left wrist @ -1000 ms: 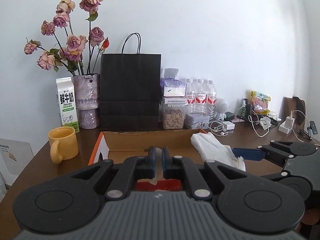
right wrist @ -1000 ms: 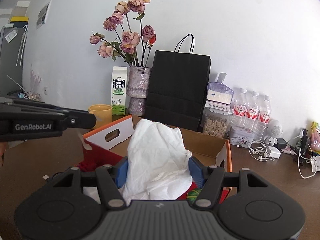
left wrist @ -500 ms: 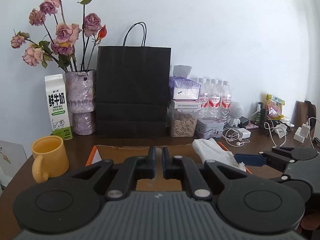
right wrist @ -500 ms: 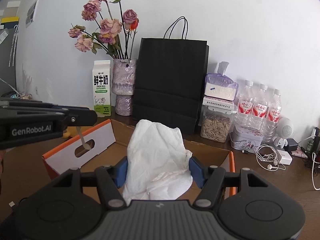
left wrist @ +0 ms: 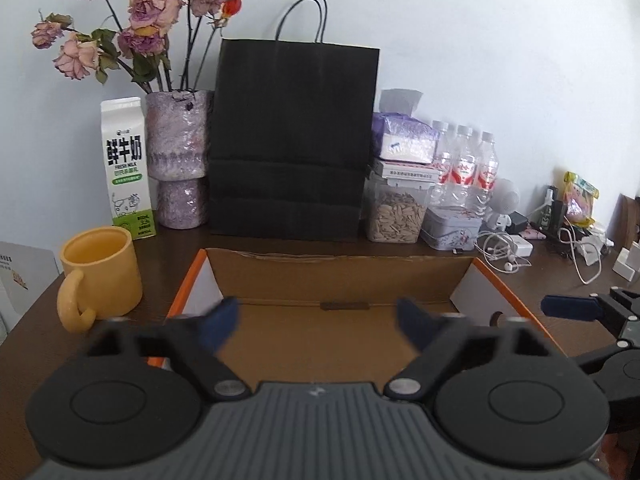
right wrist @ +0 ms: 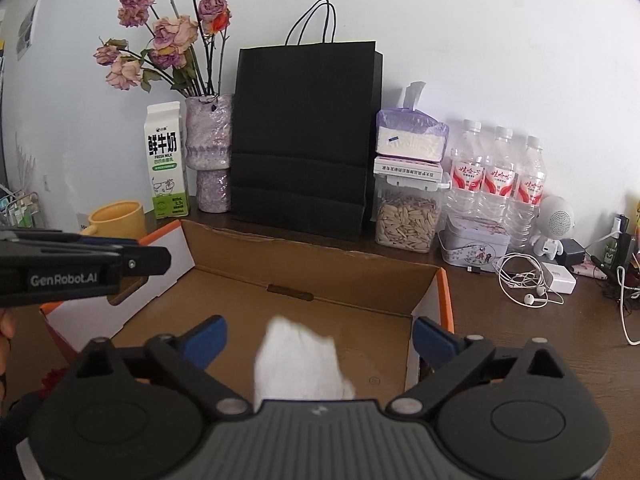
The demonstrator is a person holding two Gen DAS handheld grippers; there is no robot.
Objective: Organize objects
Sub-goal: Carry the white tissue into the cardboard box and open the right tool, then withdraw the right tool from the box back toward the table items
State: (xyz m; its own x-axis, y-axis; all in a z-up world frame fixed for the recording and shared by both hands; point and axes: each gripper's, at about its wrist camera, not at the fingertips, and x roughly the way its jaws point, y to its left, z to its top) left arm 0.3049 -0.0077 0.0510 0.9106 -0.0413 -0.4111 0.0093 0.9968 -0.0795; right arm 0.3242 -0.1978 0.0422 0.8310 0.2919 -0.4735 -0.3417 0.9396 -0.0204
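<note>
Right hand-held gripper [right wrist: 318, 334] spread wide above cardboard box [right wrist: 304, 276], white cloth [right wrist: 300, 364] loose between fingers, apparently released for storage; left hand-held gripper [left wrist: 316, 320] also spread.

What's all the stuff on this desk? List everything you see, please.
cardboard box: 1, brown with orange edges, open, desk centre
white cloth: 1, in the box, between the right jaws
paper bag: 1, black, behind the box
vase of dried roses: 1, purple, left of the bag
milk carton: 1, white and green, left of the vase
mug: 1, yellow, left of the box
seed jar: 1, clear, right of the bag
water bottles: 3, red labels
tin: 1, grey
earphones: 1, white
left gripper: jaws open
right gripper: jaws open
</note>
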